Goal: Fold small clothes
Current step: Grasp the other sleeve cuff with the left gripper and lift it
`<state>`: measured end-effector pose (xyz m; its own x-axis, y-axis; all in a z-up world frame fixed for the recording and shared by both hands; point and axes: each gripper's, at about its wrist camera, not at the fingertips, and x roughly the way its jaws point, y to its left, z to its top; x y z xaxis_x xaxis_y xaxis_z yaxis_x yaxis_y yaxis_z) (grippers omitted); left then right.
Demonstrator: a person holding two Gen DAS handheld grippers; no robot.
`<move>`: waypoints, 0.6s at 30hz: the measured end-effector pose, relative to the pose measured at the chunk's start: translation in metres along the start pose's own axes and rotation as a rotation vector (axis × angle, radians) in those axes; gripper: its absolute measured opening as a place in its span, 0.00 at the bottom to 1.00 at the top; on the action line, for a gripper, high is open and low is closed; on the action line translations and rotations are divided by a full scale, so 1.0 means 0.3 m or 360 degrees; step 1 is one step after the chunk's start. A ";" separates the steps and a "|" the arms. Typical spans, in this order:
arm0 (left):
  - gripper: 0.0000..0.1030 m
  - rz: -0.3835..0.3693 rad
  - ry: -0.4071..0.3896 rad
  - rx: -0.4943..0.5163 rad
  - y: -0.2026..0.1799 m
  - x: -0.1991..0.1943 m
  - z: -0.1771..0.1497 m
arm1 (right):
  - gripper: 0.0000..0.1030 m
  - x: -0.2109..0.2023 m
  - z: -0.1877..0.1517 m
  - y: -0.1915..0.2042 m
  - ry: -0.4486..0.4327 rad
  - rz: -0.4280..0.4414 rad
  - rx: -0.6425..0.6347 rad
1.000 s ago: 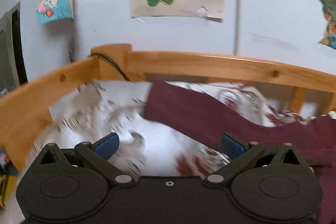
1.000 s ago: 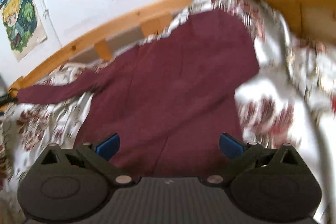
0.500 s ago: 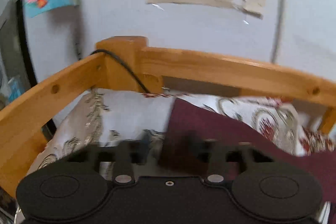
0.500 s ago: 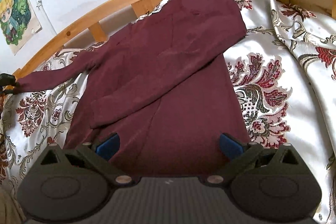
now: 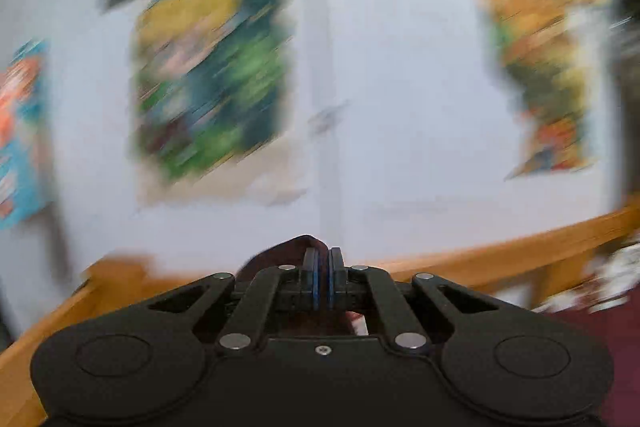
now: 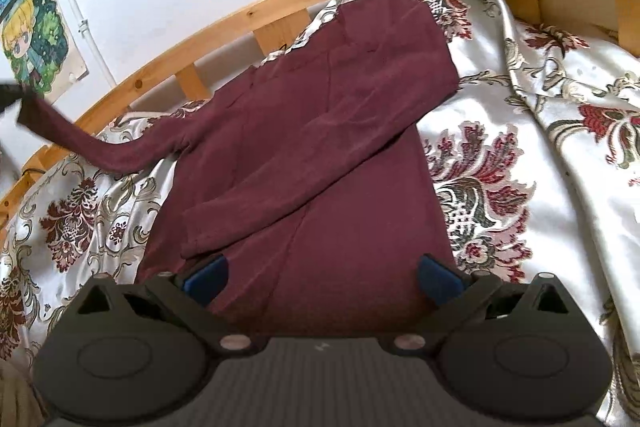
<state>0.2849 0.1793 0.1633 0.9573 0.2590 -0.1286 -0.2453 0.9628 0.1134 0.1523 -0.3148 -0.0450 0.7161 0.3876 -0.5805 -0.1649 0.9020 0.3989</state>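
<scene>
Dark maroon long-sleeved knit top [image 6: 304, 163] lies spread on the bed, on a white satin bedspread w/ red and grey floral print [image 6: 500, 163]. One sleeve is folded diagonally across the body of the top; the other sleeve [image 6: 100, 151] stretches out to the left side of the right wrist view and is lifted off the bedspread, its cuff end raised near the pale wall.

Left tongs [image 5: 323, 267] are clenched: blue pads pressed together w/ a fold of the maroon fabric pinched btwn them, cloth bulging just behind the tips. Left wrist view is heavily motion-blurred; only a curved wooden bed rail [image 5: 500, 259] and colourful cartoon posters [image 5: 208, 83] on the wall can be made out.

Right tongs [image 6: 320, 275] are released, blue pads spread wide, hovering over the lower hem area of the top, nothing btwn them. Whether the tips touch the fabric can't be told.
</scene>
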 end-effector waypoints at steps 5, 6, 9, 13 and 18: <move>0.04 -0.0470 -0.0200 0.0181 -0.283 -0.146 0.073 | 1.00 -0.024 -0.009 -0.020 -0.0025 0.0002 0.0028; 0.04 -0.0564 -0.0211 0.0199 -0.345 -0.171 0.071 | 1.00 -0.029 -0.011 -0.025 -0.0031 0.0001 0.0033; 0.04 -0.0807 -0.0192 0.0209 -0.514 -0.223 0.028 | 1.00 -0.043 -0.015 -0.049 -0.0044 -0.0016 0.0055; 0.04 -0.1077 -0.0092 0.0177 -0.710 -0.267 -0.095 | 1.00 -0.062 -0.023 -0.086 -0.0050 -0.0057 0.0098; 0.04 -0.1340 0.0155 0.0159 -0.922 -0.297 -0.263 | 1.00 -0.095 -0.049 -0.140 -0.0052 -0.0132 0.0105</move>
<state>0.2554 -0.1041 0.0658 0.7959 -0.5302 -0.2924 0.5613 0.8272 0.0278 0.1287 -0.3609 -0.0556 0.7474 0.3049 -0.5903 -0.0599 0.9158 0.3972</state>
